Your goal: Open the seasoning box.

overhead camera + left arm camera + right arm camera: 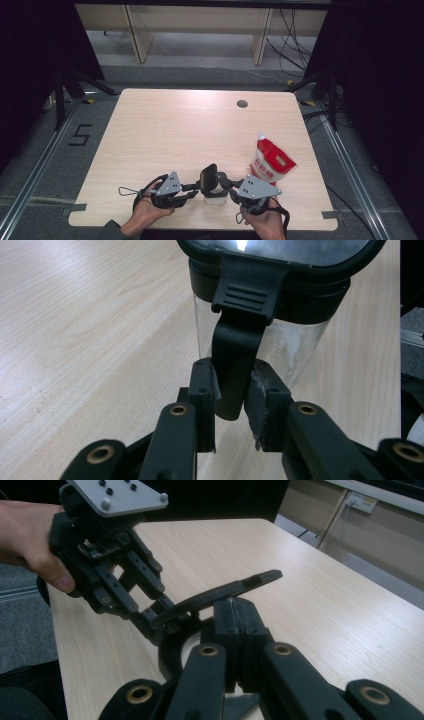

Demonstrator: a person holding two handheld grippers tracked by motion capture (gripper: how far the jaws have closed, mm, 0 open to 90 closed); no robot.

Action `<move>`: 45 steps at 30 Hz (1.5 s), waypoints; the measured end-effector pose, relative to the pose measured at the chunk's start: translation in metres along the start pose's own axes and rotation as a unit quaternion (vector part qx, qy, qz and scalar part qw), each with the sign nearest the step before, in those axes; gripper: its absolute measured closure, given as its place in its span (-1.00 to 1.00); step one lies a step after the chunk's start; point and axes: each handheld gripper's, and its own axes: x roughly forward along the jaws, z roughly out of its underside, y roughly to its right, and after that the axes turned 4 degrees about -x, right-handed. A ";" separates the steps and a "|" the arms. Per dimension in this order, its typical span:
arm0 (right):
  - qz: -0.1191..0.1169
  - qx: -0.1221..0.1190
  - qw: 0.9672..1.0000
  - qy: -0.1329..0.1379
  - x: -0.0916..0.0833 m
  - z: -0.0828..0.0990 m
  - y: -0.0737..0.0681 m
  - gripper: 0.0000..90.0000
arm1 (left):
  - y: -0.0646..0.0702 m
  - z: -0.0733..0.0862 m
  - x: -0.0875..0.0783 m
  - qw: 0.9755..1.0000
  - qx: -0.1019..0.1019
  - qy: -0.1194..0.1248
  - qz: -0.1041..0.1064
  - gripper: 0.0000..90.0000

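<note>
A small clear jar [215,199] with a black collar stands near the table's front edge. Its black lid [209,178] is flipped up and tilted. My left gripper [196,187] reaches in from the left. In the left gripper view it [232,390] is shut on the lid's black latch tab [235,350], with the glass body [295,350] behind. My right gripper [226,184] comes from the right. In the right gripper view its jaws [235,615] are pressed together at the jar's black collar [172,655], just under the raised lid [220,595].
A red and white pouch [271,162] stands just right of the jar, close behind the right gripper. The wooden table [175,130] has a cable hole [242,103] at the back right. Dark curtains and floor rails flank it.
</note>
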 end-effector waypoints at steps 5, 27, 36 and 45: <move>-0.009 -0.003 1.000 0.000 0.006 -0.007 -0.005 1.00 | 0.001 -0.001 0.001 1.000 -0.005 -0.001 -0.001 0.64; -0.026 -0.031 0.999 0.004 0.028 -0.032 -0.018 1.00 | 0.003 -0.001 0.001 1.000 -0.005 -0.005 -0.014 0.64; -0.036 -0.033 0.999 0.005 0.036 -0.035 -0.021 1.00 | 0.004 -0.001 0.001 1.000 -0.006 -0.009 -0.015 0.65; -0.027 -0.027 0.999 0.009 0.031 -0.032 -0.016 0.90 | 0.005 -0.001 0.000 1.000 0.000 -0.008 -0.025 0.65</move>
